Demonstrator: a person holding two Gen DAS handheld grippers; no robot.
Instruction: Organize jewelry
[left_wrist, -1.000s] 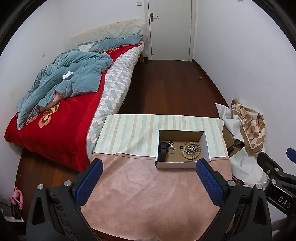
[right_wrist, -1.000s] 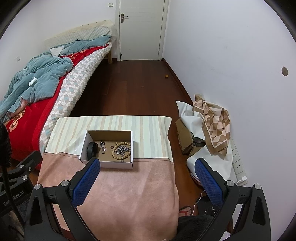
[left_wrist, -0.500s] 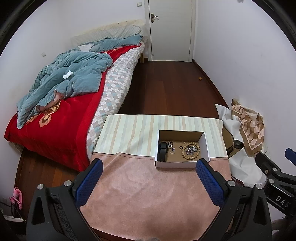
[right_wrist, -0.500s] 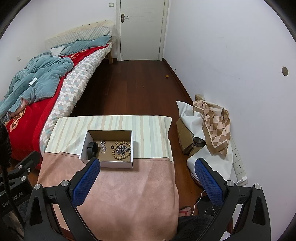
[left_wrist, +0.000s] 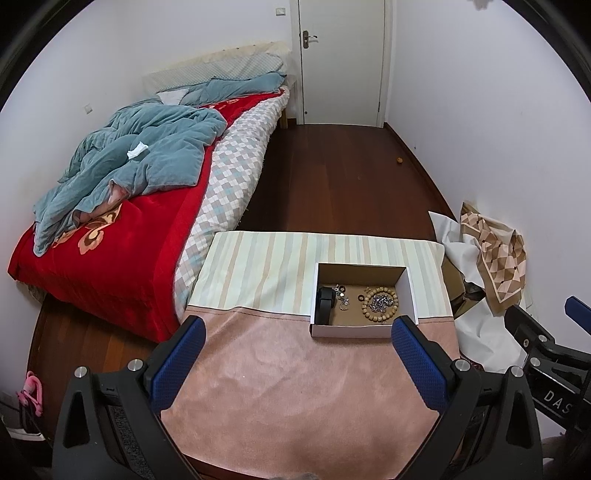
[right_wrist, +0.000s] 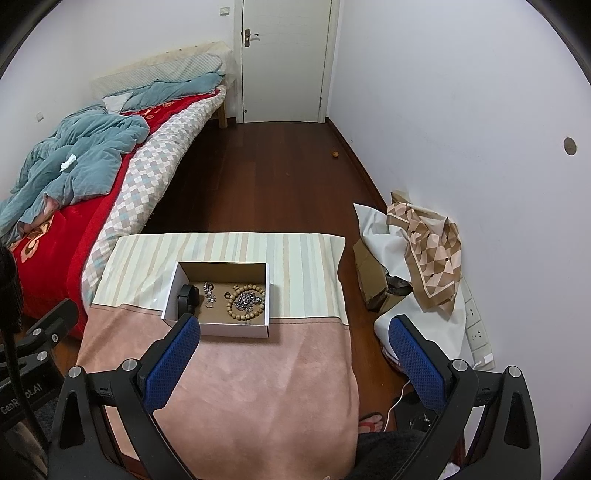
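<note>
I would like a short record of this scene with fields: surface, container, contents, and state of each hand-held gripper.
surface: table under a pink cloth and a pale striped cloth
container: open white cardboard box with brown inside, straddling the line where the two cloths meet
contents: wooden bead bracelet with small silver pieces inside its ring; black band-like item at the left wall; small metal pieces between them
left hand-held gripper: open, empty, short of the box
right hand-held gripper: open, empty, short of the box
</note>
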